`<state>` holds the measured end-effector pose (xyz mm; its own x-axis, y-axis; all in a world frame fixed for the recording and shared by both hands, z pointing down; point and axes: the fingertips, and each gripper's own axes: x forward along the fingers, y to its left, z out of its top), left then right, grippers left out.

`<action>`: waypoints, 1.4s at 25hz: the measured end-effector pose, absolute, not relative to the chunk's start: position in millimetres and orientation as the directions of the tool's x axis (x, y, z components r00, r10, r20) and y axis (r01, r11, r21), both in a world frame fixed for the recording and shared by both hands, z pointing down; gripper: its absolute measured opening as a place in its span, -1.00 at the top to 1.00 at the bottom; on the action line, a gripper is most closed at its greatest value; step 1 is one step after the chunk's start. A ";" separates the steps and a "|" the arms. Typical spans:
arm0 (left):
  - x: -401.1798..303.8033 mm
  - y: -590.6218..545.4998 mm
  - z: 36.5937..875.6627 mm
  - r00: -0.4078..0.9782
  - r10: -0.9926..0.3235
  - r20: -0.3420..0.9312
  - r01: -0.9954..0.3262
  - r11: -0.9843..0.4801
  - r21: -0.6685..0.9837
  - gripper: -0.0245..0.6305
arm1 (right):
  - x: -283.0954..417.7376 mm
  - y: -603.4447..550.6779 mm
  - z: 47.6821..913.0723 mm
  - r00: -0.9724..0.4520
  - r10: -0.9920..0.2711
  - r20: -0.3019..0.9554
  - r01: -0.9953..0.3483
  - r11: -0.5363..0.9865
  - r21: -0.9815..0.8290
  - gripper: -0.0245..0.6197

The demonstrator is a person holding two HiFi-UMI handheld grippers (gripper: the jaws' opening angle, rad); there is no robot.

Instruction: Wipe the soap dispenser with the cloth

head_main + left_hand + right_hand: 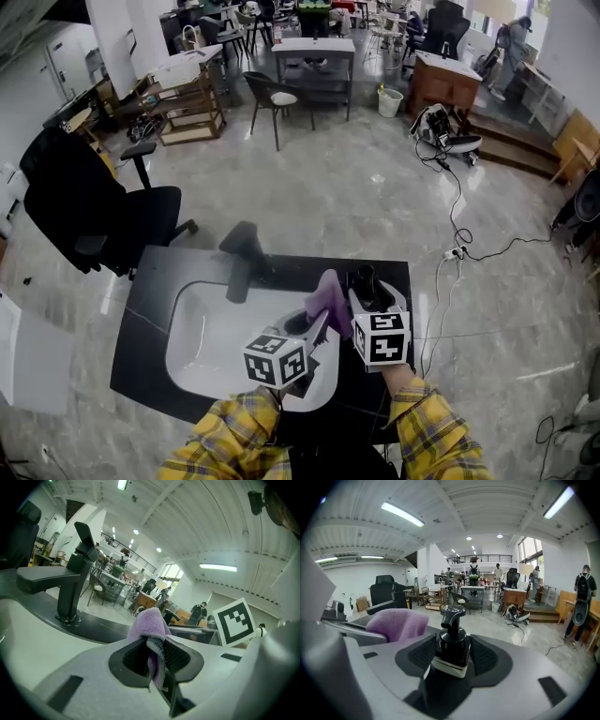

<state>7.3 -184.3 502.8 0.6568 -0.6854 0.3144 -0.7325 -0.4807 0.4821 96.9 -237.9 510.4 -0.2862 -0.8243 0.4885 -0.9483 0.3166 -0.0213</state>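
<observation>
Head view: plaid flannel sleeves [234, 433] nearest. Left tool [157, 656] is clamped tight on a fuzzy purple cloth [150, 623], which bunches into a soft hump above the ribbed pads. Right tool [452, 656] stands wide, pads pressed on both sides of the dispenser [452, 641], a glossy black round bottle with white base and pump head, slightly tilted. Cloth sits just left of dispenser; contact unclear. Below: smooth rounded white sink [202, 328] in a dark matte surface [150, 319], boxy black faucet [242, 258] behind. Polished stone floor [356, 187] and black chair [89, 211] beyond.
</observation>
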 end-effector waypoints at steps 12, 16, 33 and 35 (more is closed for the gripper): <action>34.7 -192.3 501.4 0.701 -0.643 0.307 -0.699 -0.534 0.476 0.73 | 136.4 -192.2 509.7 -0.285 -0.849 0.445 -0.957 0.277 -0.085 0.29; 38.0 -195.9 511.7 0.693 -0.634 0.343 -0.711 -0.520 0.474 0.73 | 142.2 -182.5 511.6 -0.300 -0.844 0.445 -0.954 0.279 -0.113 0.33; 31.6 -196.4 547.5 0.676 -0.609 0.415 -0.727 -0.459 0.511 0.73 | 151.8 -157.9 513.9 -0.327 -0.840 0.433 -0.942 0.253 -0.221 0.55; 31.3 -193.8 549.9 0.676 -0.606 0.420 -0.727 -0.453 0.515 0.73 | 148.8 -154.9 512.3 -0.343 -0.837 0.427 -0.935 0.262 -0.238 0.63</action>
